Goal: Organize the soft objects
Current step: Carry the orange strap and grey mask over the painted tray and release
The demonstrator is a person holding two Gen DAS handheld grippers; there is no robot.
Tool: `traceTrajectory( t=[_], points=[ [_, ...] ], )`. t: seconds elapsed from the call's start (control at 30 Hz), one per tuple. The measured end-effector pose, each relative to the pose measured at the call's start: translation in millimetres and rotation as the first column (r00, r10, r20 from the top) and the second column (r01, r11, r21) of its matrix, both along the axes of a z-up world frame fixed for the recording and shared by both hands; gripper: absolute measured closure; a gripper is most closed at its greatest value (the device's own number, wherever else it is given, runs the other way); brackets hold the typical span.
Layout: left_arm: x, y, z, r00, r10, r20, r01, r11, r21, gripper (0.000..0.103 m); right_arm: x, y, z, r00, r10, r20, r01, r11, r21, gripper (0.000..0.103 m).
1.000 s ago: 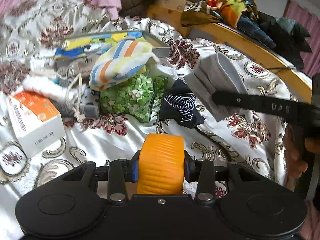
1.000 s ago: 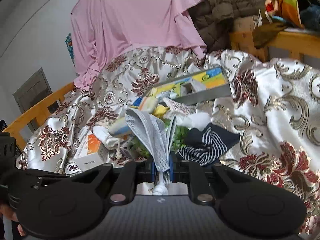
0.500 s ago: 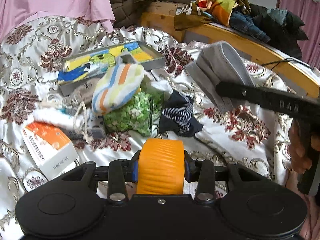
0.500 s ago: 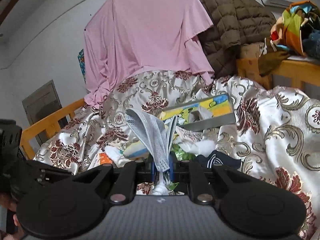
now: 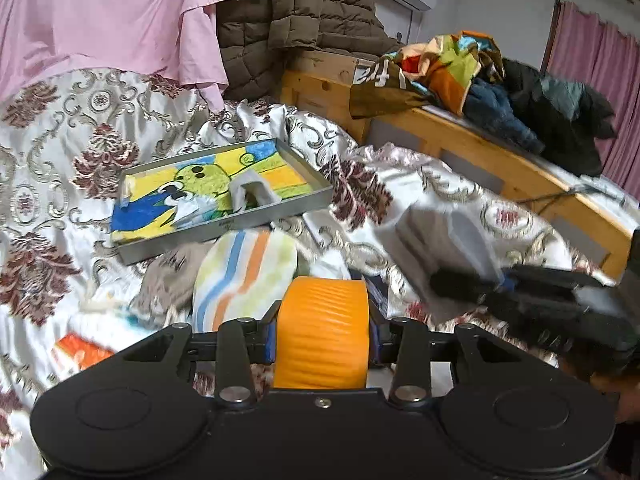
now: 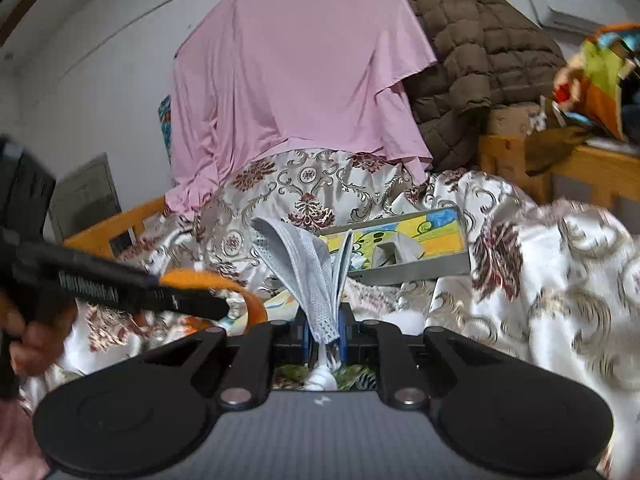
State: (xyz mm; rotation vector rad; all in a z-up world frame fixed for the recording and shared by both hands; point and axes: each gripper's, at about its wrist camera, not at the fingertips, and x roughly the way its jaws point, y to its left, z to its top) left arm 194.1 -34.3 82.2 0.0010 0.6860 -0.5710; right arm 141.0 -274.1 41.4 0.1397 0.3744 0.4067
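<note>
Both claws are full, so the tidy-up looks only partly done. The left claw [image 5: 322,332] is squeezed tight on a fat orange roll [image 5: 322,328]. The right claw [image 6: 325,330] is pinched shut on a thin grey mesh cloth [image 6: 308,268], which sticks up from between its fingers. Up ahead of both claws, a grey tray [image 5: 224,196] with a bright cartoon picture inside sits on the bed [image 5: 60,128], and one small grey cloth [image 5: 250,192] already lies in it. I think that tray is where the soft things go. Much is left: just past the left claw lies a striped cloth [image 5: 244,272], with other soft bits beside it that are too blurry to name. There is white writing on the side of the left claw, seen from the right claw's view, but it is too smeared to read.
</note>
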Motion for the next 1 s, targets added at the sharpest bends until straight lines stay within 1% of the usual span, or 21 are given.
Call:
traceTrajectory(
  t=[0.1, 0.2, 0.3, 0.43, 0.63, 0.77, 0.9, 1.0],
  points=[
    [26.6, 4.9, 5.2, 1.0, 0.008, -0.021, -0.008, 1.0, -0.026, 0.061, 27.8, 0.8, 1.7, 1.0, 0.013, -0.019, -0.014, 0.999, -0.035, 0.088],
    [61.1, 9.4, 8.5, 0.999, 0.022, -0.031, -0.023, 0.999, -0.047, 0.061, 64.5, -1.3, 3.9, 0.999, 0.014, -0.045, -0.016, 0.998, -0.056, 0.088],
    [101.1, 14.1, 8.0, 0.999, 0.035, -0.026, -0.037, 0.998, -0.058, 0.061, 104.4, -1.9, 5.6, 0.998, 0.007, -0.058, -0.012, 0.997, -0.077, 0.088],
    [159.6, 19.1, 2.0, 0.998, 0.059, -0.025, -0.062, 0.992, -0.11, 0.061, 160.6, -0.2, 4.1, 0.998, -0.015, -0.065, 0.008, 0.995, -0.101, 0.088],
    [241.1, 9.9, -15.3, 0.996, 0.093, -0.001, -0.092, 0.985, -0.148, 0.061, 243.2, 0.8, -8.6, 0.995, -0.049, -0.091, 0.037, 0.992, -0.122, 0.088],
    [288.6, 1.1, -32.8, 0.991, 0.136, 0.011, -0.131, 0.973, -0.191, 0.061, 288.6, -0.3, -21.3, 0.99, -0.083, -0.116, 0.065, 0.987, -0.15, 0.088],
    [328.0, -11.9, -52.5, 0.983, 0.183, -0.003, -0.18, 0.962, -0.206, 0.061, 324.7, -4.2, -34.1, 0.981, -0.117, -0.155, 0.089, 0.981, -0.173, 0.088],
    [352.9, -25.2, -65.7, 0.982, 0.185, -0.03, -0.187, 0.963, -0.196, 0.061, 347.0, -6.7, -43.3, 0.973, -0.13, -0.193, 0.094, 0.978, -0.187, 0.088]
  ],
)
